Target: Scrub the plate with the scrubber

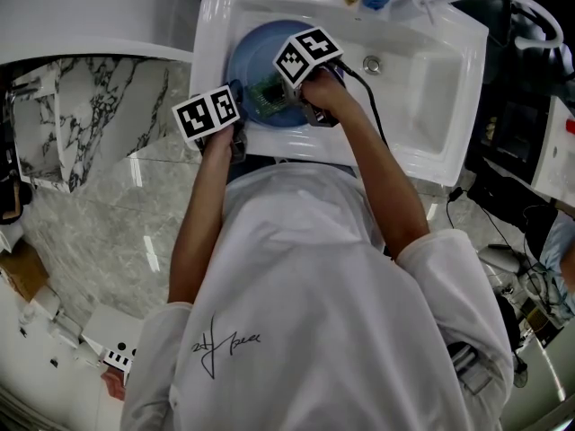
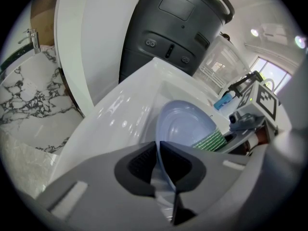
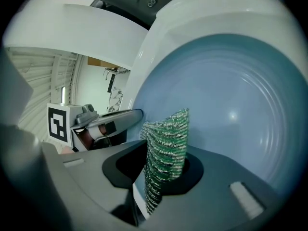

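Two tools: both work over the white sink [image 1: 431,70], one for holding and one for rubbing.
Left tool [image 2: 158,167]: its jaws are closed on the near rim of the plate [image 2: 185,124]. The thin rim runs between the two dark pads, so they stand only narrowly apart.
Reason for this grip: in my judgement it steadies the plate, so that it does not slide or turn under the rubbing.
Plate: blue, inside the sink at its left side, raised on edge and tilted, with the hollow face turned toward the right tool [image 3: 161,172].
Right tool: its jaws pinch the lower part of the green scrubber [image 3: 166,143], which stands upright out of them, so that the free upper part can reach the plate.
Scrubber place: at the part of the plate's face nearest the person, not far from the left tool. Whether it presses on the surface or is only just beside it, I cannot tell.
Reason for the tilt: probably it opens the face to the scrubber while the sink catches anything that falls.
Step in hand: the scrubbing seems under way, and most of the face is yet to cover.
Risk: a hard push could lever the rim out of the left tool.
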A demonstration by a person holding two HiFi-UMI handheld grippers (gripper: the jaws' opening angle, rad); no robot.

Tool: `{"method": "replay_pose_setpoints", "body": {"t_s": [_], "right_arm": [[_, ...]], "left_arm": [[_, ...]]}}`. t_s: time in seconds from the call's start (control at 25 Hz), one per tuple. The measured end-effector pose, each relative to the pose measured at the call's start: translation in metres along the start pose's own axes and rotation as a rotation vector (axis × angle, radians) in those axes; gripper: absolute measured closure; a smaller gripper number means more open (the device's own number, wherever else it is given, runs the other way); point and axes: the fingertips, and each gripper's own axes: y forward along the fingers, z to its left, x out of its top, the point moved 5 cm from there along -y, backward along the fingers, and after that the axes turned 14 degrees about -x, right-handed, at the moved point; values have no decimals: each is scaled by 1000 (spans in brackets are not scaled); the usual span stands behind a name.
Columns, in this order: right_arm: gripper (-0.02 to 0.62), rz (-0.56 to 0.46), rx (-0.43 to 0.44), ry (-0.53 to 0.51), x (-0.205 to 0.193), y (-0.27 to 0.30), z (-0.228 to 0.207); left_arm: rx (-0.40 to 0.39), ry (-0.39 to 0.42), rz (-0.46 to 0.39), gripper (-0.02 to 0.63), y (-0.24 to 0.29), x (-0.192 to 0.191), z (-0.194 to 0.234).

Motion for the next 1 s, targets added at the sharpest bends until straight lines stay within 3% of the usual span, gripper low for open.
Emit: {"method": "replay_pose_setpoints", "body": {"t_s": [0.4,1.0], "right_arm": [[532,-19,108,83,4,9,7],[529,-247,135,192,37,-28,-4]], "left_arm": [[8,2,-10,529,-2,1,2],[0,9,-13,529,-3,1,2]]}}
